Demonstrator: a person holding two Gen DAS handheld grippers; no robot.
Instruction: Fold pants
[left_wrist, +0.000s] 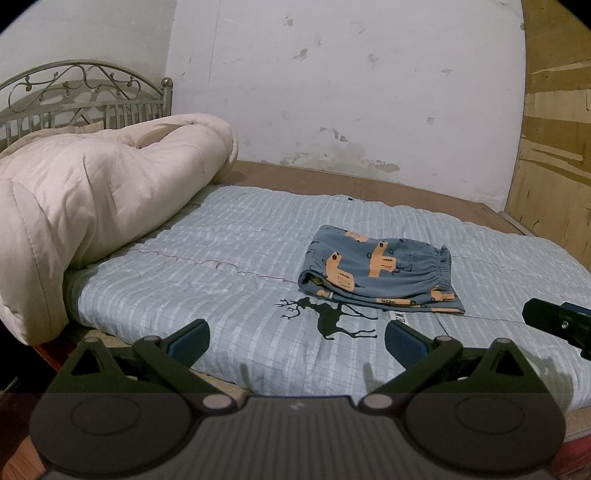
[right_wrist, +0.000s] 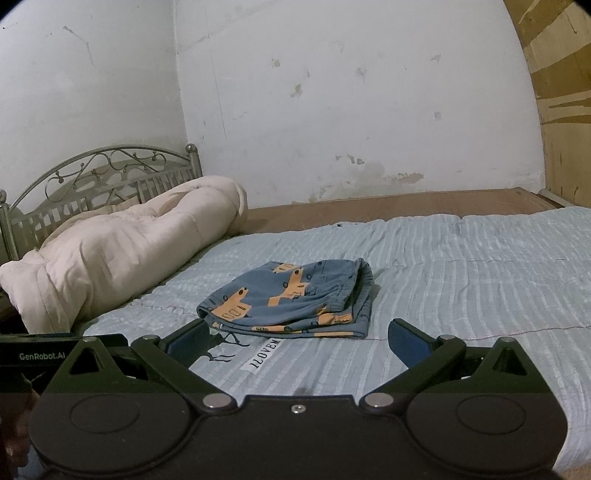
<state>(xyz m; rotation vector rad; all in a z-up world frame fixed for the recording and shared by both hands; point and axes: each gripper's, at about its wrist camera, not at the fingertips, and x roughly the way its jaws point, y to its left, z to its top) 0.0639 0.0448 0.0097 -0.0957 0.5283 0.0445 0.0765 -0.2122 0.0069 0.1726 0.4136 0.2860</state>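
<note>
Lying folded into a compact stack, the pants (left_wrist: 380, 271) were seen on the pale blue striped bedspread (left_wrist: 221, 236), toward the middle of the bed, with the gathered waistband turned to the right. A black deer print (left_wrist: 328, 317) on the bedspread was seen just in front of the stack. The left tongs (left_wrist: 297, 341) were held wide open and empty, near the bed's front edge, apart from the pants. The right tongs (right_wrist: 297, 341) were likewise spread open, with nothing gripped. A rolled cream comforter (left_wrist: 92, 206) was piled at the left, before a metal headboard (left_wrist: 85, 96), and a stained white wall (left_wrist: 332, 92) was seen behind.
</note>
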